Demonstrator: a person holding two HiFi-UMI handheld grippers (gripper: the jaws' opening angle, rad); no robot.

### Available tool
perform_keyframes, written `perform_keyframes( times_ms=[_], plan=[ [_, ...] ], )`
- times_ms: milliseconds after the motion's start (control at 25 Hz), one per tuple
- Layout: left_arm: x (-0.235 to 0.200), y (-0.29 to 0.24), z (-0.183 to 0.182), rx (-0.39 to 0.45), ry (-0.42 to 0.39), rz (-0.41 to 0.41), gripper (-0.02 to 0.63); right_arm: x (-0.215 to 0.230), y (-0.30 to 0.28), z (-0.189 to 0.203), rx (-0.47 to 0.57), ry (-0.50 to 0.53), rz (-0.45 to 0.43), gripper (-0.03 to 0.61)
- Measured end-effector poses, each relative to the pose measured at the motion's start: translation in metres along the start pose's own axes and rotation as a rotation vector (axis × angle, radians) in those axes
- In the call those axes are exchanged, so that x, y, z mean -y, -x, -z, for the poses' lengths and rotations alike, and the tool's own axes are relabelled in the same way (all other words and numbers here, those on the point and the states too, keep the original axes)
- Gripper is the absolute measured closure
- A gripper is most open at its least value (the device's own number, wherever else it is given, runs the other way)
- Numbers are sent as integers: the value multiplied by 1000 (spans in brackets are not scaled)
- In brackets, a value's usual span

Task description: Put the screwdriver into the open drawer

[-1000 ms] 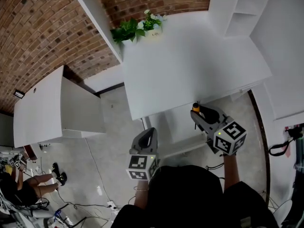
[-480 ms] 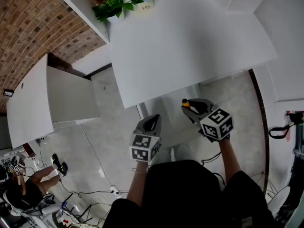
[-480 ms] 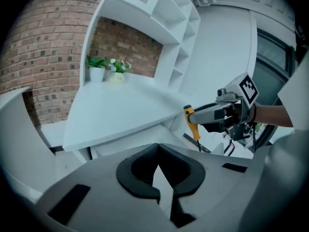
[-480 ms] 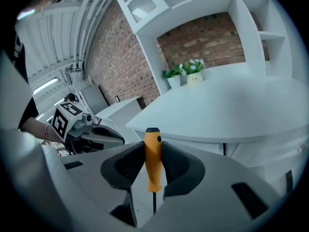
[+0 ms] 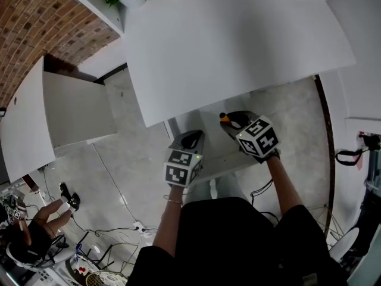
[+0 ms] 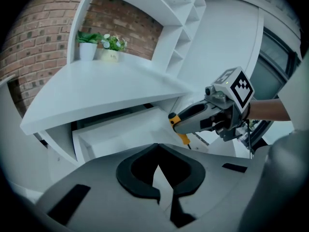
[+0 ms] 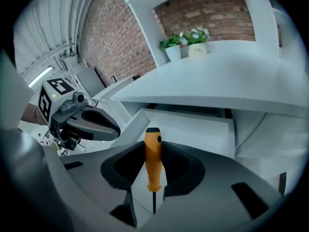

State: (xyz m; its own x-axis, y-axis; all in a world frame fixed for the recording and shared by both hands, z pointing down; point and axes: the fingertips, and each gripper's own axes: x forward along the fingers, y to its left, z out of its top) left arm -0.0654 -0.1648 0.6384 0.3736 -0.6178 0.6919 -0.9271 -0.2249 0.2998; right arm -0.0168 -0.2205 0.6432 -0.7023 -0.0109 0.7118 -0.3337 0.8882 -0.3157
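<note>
The white desk (image 5: 238,46) fills the far half of the scene. Under its near edge the drawer (image 7: 193,128) stands pulled out towards the person, and as far as the gripper views show, its white inside is bare. So the drawer needs no opening, and the picking-up also looks done. Both grippers hang just in front of the drawer, near the person, pointing down and away towards it. The left gripper (image 6: 157,146) is to the left with its jaws pressed together at the tips and nothing between them, so it seems to have no part in this step. The right gripper (image 7: 153,145) is to the right, and its jaws are pinching the screwdriver (image 7: 153,161) by the orange handle. The black-capped end points far, towards the drawer, and the thin shaft runs back towards the person. The screwdriver is in the air, near the drawer's front but not yet inside it. What looks left is to carry it over the front edge, lower it onto the drawer floor and spread the jaws.
</note>
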Motion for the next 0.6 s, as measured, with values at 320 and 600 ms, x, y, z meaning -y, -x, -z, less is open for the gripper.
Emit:
perform_keyframes(
  times_ms=[320,600],
  plan=[
    [-4,-26,18,-74,1,38,605,12,-38,27,-105,-6,-4,463],
    [-4,-40,33,-129,20,59,605,19,-64,45,-177,-20,-6,463]
  ],
)
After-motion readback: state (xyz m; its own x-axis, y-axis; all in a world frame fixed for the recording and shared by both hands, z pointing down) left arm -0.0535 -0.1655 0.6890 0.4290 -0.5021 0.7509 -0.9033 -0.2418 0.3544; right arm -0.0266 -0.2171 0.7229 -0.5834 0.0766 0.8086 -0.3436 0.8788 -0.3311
